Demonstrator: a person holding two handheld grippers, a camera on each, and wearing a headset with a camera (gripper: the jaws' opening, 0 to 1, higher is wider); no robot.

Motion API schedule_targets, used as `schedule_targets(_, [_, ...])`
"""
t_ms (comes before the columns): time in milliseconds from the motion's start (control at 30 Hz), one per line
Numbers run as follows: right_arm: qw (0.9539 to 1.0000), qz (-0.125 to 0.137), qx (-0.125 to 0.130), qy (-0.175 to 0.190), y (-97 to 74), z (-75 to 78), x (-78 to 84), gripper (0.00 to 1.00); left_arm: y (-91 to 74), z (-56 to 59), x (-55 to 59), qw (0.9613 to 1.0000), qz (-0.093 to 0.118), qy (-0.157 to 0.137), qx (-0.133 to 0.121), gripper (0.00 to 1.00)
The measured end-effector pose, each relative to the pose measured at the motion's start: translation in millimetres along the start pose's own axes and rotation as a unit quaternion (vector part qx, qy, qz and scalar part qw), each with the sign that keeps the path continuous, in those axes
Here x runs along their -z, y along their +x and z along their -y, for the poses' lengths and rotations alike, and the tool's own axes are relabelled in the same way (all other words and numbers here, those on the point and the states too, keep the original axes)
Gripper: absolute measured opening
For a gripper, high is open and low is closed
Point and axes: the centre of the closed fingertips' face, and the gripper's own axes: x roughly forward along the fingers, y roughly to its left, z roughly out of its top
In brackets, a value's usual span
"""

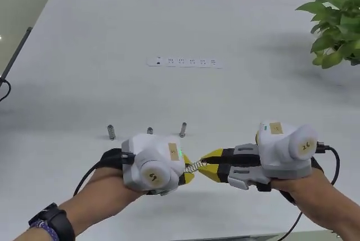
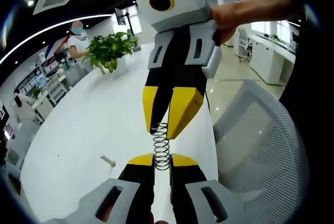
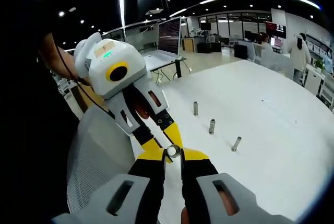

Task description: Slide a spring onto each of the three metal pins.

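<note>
One spring (image 1: 195,166) spans between the left tongs (image 1: 187,174) and the right tongs (image 1: 207,167), each clamped on one end of it, above the bench's (image 1: 84,72) near edge. Three pins (image 1: 150,131) stand just beyond. The tags on the tongs are too blurred to read.

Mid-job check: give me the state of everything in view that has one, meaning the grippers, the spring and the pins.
Spring: in the air, held at both ends, on no pin.
Left gripper: fingers shut on one end.
Right gripper: fingers shut on the other end.
Left pin: standing, looks ribbed, probably carries a spring.
Middle pin: standing, too small to tell.
Right pin: standing, looks bare.
</note>
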Motion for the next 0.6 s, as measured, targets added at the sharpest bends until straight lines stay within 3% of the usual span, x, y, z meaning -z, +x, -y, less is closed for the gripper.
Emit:
schedule_targets(167, [0.9995,-0.017,-0.001,-0.025,1.1,-0.3,-5.6,0.09,4.5,-1.2,-9.0,0.9998,0.017,-0.014,0.000,0.02])
schedule_targets(400, [0.9983,-0.037,-0.004,-0.044,-1.4,-0.1,-1.7,0.09,5.1,0.4,-9.3,0.9994,0.023,-0.025,0.003,0.02])
schedule_targets(600, [0.9894,-0.105,-0.012,-0.100,-6.0,3.1,12.6,0.16,7.4,6.7,-9.2,0.9996,0.021,-0.016,0.012,0.02])
